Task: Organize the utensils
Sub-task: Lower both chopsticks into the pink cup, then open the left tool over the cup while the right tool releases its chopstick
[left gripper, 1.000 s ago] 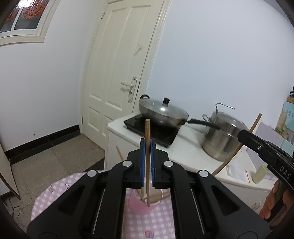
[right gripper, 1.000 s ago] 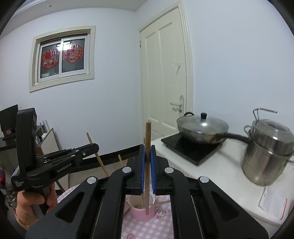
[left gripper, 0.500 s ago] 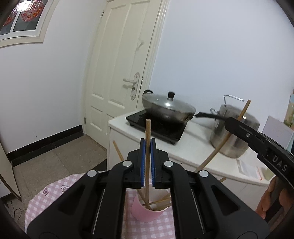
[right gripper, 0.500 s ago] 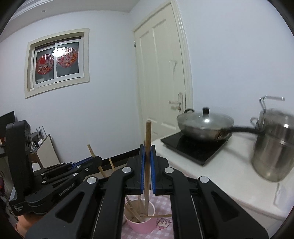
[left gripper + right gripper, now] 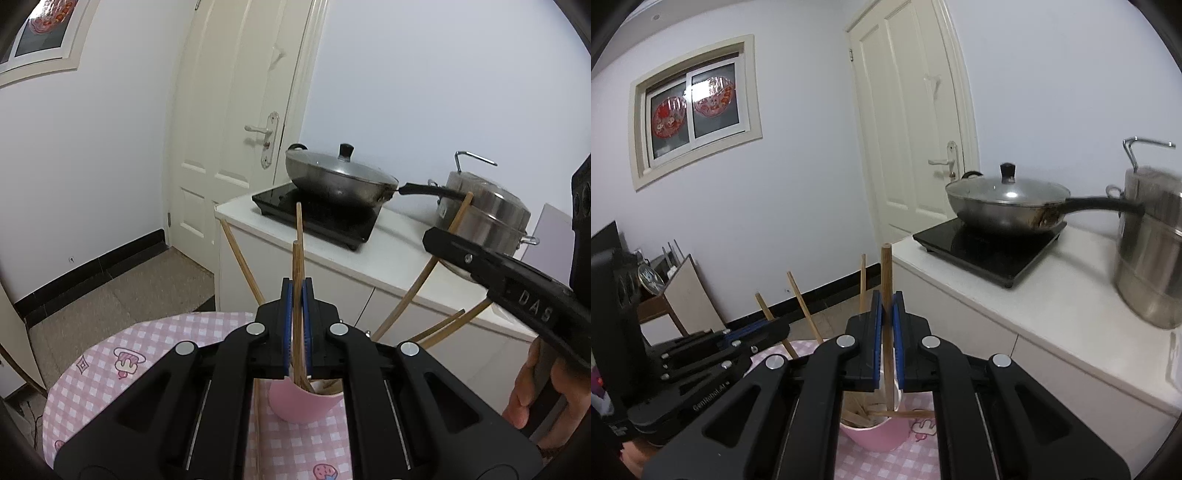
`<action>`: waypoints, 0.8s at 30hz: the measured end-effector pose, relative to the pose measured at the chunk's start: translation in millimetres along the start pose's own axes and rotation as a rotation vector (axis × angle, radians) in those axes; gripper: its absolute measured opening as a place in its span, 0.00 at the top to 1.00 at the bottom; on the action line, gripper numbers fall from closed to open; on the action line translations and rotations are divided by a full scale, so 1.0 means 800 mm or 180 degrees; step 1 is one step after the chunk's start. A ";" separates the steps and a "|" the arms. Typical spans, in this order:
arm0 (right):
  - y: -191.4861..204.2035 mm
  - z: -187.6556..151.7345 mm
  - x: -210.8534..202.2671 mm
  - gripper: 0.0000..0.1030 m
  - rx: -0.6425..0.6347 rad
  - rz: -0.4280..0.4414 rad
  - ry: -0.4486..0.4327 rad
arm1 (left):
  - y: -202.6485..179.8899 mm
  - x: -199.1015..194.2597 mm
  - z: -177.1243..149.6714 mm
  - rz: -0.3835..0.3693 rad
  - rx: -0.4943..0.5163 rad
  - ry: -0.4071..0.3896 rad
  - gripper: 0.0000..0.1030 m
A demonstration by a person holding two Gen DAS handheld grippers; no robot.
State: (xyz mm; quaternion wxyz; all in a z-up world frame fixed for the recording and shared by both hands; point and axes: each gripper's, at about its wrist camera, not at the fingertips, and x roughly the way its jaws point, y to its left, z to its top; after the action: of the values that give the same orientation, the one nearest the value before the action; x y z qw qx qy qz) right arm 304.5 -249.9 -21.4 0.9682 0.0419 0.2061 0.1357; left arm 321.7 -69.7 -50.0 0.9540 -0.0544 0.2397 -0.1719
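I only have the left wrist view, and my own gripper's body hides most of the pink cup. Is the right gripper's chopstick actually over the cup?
Observer: Yes. In the right wrist view the right gripper is shut on an upright chopstick, and its lower end sits inside the pink cup.
Operator: Does it reach the bottom?
Observer: I cannot tell. The tip shows below the rim against the cup's white inner wall, but the bottom is hidden.
Operator: Anything awkward inside?
Observer: One loose chopstick lies nearly level across the rim and pokes out to the right in that view.
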 end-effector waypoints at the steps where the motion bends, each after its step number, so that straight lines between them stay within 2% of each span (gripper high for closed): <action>1: 0.001 0.001 -0.001 0.96 -0.0013 -0.0018 0.0005 | 0.000 0.000 -0.001 -0.0004 0.0003 0.0017 0.95; 20: 0.002 0.004 -0.014 0.94 0.0024 -0.0059 0.0067 | -0.004 -0.009 -0.002 -0.0162 -0.0062 0.0237 0.92; 22: 0.004 0.007 -0.020 0.91 0.0030 -0.0065 0.0046 | -0.006 -0.013 -0.001 -0.0191 -0.0055 0.0255 0.92; 24: 0.005 0.008 -0.027 0.82 0.0032 -0.0074 0.0017 | -0.010 -0.020 0.000 -0.0198 -0.0026 0.0253 0.92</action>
State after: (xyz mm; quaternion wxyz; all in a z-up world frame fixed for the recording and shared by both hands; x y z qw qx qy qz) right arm 287.5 -252.5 -6.4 0.9689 0.0440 0.2098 0.1235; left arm 306.3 -71.3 -41.8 0.9376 -0.0589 0.2763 -0.2024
